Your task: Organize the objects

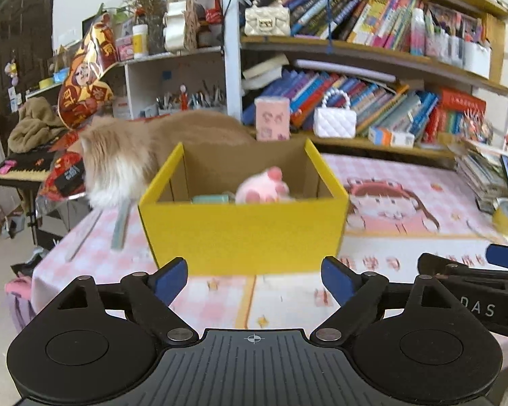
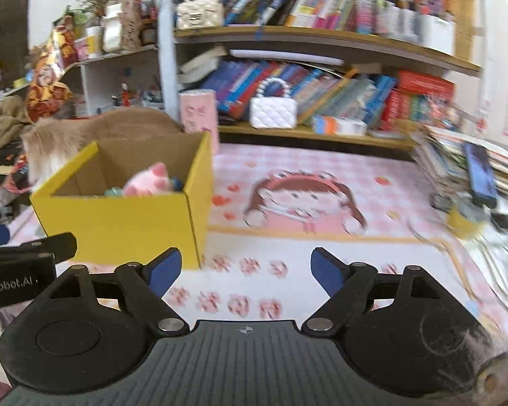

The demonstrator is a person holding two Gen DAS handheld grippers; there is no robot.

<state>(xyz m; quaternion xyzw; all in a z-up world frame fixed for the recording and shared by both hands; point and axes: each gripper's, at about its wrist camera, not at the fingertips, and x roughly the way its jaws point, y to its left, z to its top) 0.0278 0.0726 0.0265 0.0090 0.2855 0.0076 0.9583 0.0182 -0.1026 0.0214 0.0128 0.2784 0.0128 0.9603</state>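
A yellow cardboard box (image 1: 240, 233) stands open on the pink cartoon table mat (image 1: 406, 209). Inside it lie a pink plush toy (image 1: 264, 187) and a teal item (image 1: 210, 199). My left gripper (image 1: 254, 277) is open and empty, just in front of the box. The box also shows in the right wrist view (image 2: 125, 223), at the left, with the plush (image 2: 149, 181) in it. My right gripper (image 2: 245, 267) is open and empty over the mat (image 2: 304, 203), to the right of the box. The right gripper (image 1: 474, 270) shows at the right edge of the left wrist view.
A fluffy orange and white cat (image 1: 125, 155) stands behind the box at the table's left. Bookshelves (image 1: 372, 101) with a white purse (image 1: 335, 121) line the back. A stack of books with a phone (image 2: 479, 176) and a yellow tape roll (image 2: 464, 220) are at the right.
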